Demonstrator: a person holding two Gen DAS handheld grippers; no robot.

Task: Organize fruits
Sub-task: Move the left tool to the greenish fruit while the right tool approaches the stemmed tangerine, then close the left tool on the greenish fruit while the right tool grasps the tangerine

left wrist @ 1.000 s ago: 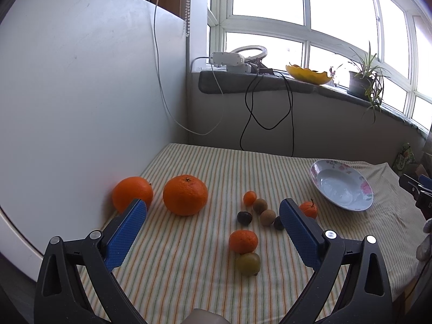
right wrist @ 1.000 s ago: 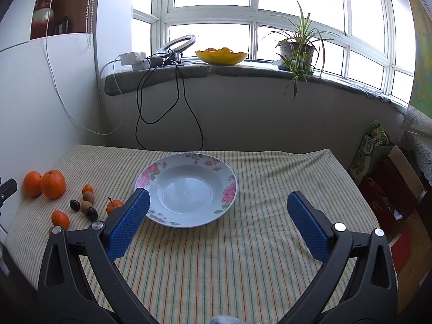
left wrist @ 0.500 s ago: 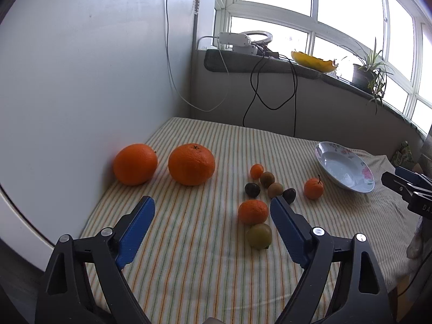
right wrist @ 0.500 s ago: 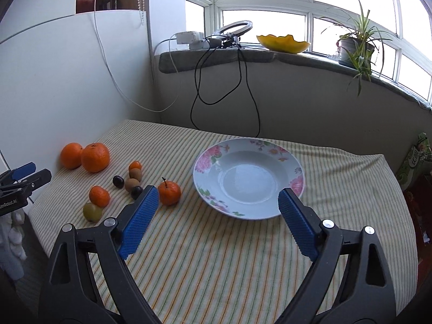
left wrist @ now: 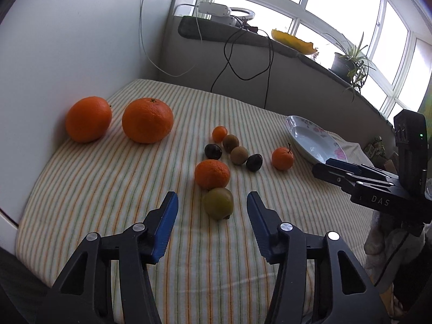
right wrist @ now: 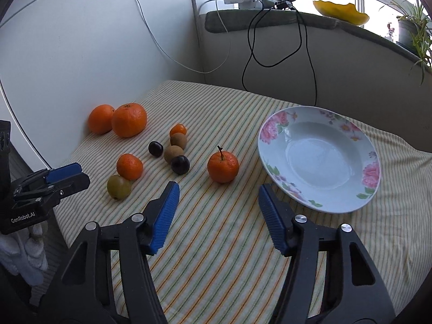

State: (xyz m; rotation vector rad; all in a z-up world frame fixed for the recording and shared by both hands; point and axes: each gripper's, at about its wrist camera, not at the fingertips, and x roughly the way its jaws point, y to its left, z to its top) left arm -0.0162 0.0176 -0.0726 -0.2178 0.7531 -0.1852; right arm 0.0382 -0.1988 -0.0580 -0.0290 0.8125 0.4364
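Observation:
Fruit lies scattered on a striped cloth. Two big oranges sit by the white wall; smaller tangerines, kiwis and dark plums cluster mid-table. My left gripper hovers just short of a green fruit, jaws closing, pads clear of it. A tangerine lies right behind the green fruit. My right gripper points at a stemmed tangerine, jaws closing with nothing between them. The flowered plate lies empty to its right.
The white wall borders the table's left side. A windowsill carries a power strip, ring light, yellow dish and a potted plant. Black and white cables hang down behind the table. The cloth's near edge drops off below both grippers.
Both grippers sank toward the table and their jaws narrowed. The right one swung left from the plate toward the fruit. The left one tilted down over the green fruit.

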